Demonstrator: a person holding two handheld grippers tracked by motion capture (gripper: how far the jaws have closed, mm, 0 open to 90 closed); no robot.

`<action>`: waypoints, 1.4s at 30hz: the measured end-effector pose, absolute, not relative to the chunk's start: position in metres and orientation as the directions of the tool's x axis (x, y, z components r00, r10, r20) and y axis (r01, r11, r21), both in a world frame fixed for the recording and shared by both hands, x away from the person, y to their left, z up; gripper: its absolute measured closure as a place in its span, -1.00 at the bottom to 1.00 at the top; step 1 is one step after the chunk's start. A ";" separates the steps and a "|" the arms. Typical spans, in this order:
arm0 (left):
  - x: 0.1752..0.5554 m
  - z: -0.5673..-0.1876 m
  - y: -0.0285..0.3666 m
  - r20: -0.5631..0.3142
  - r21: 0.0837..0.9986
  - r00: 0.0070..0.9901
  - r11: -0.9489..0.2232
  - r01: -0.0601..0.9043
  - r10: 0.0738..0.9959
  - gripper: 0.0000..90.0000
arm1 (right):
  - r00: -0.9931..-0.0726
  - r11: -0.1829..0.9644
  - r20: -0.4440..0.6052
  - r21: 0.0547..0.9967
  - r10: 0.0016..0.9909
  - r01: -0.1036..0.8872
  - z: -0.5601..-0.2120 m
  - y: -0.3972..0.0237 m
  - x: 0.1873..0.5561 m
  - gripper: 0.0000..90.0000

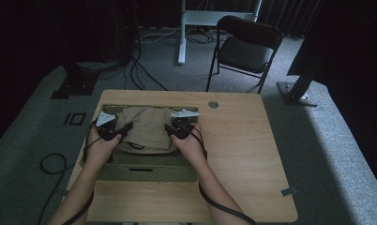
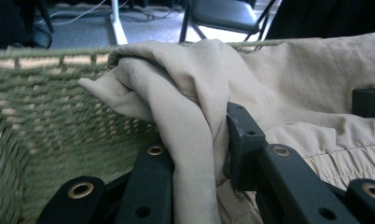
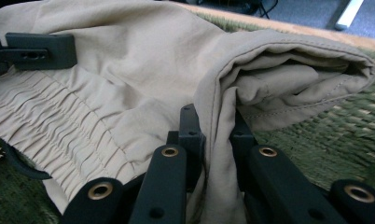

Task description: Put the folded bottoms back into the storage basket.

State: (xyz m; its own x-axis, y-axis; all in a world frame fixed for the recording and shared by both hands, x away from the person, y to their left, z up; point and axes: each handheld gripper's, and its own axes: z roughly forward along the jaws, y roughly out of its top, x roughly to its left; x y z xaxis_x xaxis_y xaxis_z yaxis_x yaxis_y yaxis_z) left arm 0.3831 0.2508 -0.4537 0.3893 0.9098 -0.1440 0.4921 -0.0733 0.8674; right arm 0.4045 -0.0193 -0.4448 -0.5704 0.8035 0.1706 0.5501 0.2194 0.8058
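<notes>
Fabric of the beige garment lay centre-left on a green mat on the worktop. The left gripper pinched its left fold between clenched fingers; the right gripper clamped its right fold likewise.

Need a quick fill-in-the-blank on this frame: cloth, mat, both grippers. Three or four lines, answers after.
1. The beige garment lies on a woven ____ mat.
2. The left gripper is shut on a fold of the ____.
3. Beyond the table stands a black folding ____.
4. The right gripper is ____ on the garment's folded edge.

Missing words: green; garment; chair; shut
</notes>
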 end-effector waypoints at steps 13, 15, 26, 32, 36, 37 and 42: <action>0.392 -0.483 0.259 -0.174 0.816 0.341 -0.058 0.576 0.924 0.65 | -0.549 0.257 0.169 0.747 0.818 0.613 -0.473 -0.004 0.413 0.80; 0.393 -0.486 0.259 -0.165 0.809 0.331 -0.064 0.584 0.929 0.64 | -0.549 0.268 0.164 0.738 0.820 0.620 -0.477 -0.001 0.415 0.80; 0.397 -0.500 0.253 -0.105 0.716 0.329 -0.159 0.680 0.938 0.61 | -0.560 0.360 0.124 0.650 0.819 0.670 -0.496 0.008 0.420 0.73; 0.399 -0.500 0.256 -0.114 0.743 0.302 -0.120 0.658 0.947 0.12 | -0.567 0.388 0.133 0.602 0.813 0.698 -0.505 0.004 0.423 0.15; 0.399 -0.497 0.256 -0.060 0.758 0.287 -0.143 0.636 0.956 -0.14 | -0.554 0.363 0.120 0.640 0.824 0.678 -0.504 -0.003 0.426 -0.36; 0.399 -0.497 0.257 -0.054 0.760 0.274 -0.138 0.635 0.960 -0.18 | -0.541 0.347 0.114 0.654 0.834 0.673 -0.503 -0.005 0.427 -0.45; 0.398 -0.491 0.260 -0.005 0.784 0.245 -0.148 0.603 0.970 -0.41 | -0.525 0.338 0.068 0.695 0.848 0.635 -0.497 -0.013 0.426 -0.60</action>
